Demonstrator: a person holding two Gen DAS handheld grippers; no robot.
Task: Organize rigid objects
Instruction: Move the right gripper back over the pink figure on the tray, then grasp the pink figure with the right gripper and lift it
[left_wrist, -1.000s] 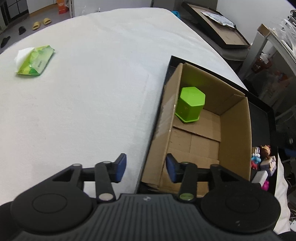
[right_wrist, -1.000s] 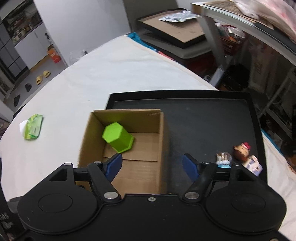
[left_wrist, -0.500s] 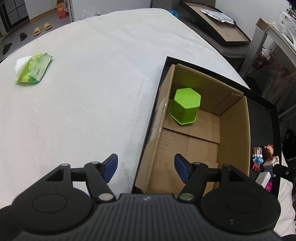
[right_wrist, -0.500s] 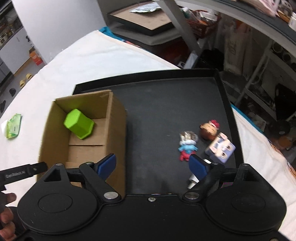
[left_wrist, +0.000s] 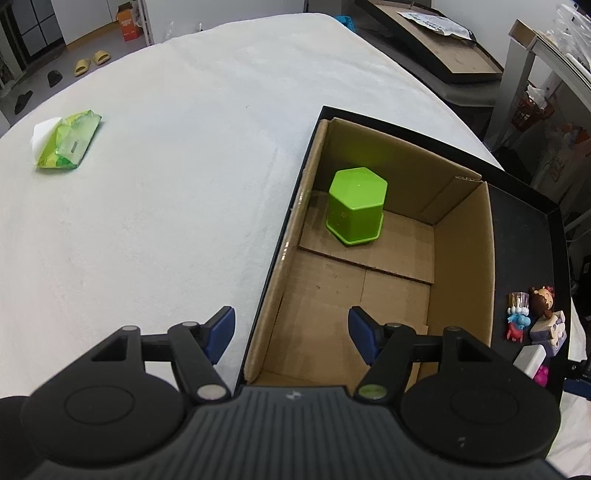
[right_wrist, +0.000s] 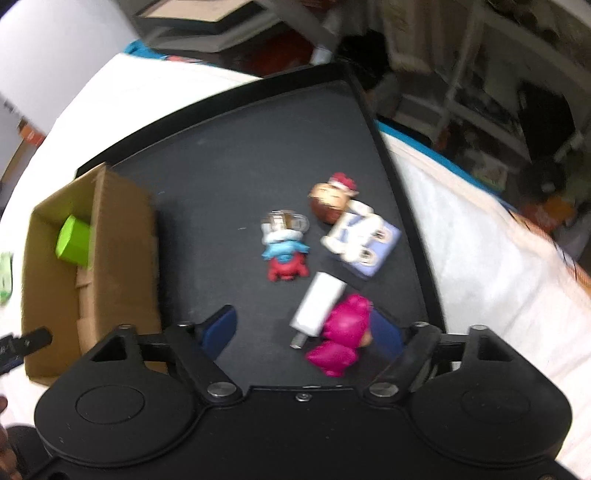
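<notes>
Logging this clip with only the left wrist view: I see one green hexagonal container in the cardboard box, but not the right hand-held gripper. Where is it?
Observer: The right hand-held gripper is open over the black tray, at the cluster of toys.
Reviewer: Which toy is it lined up on?
Observer: The pink figure lies between its fingers, close to the right one. The image is blurred, so I cannot tell if they touch.
Reviewer: Anything else in that gap?
Observer: The near end of the white block, which lies right beside the pink figure.
</notes>
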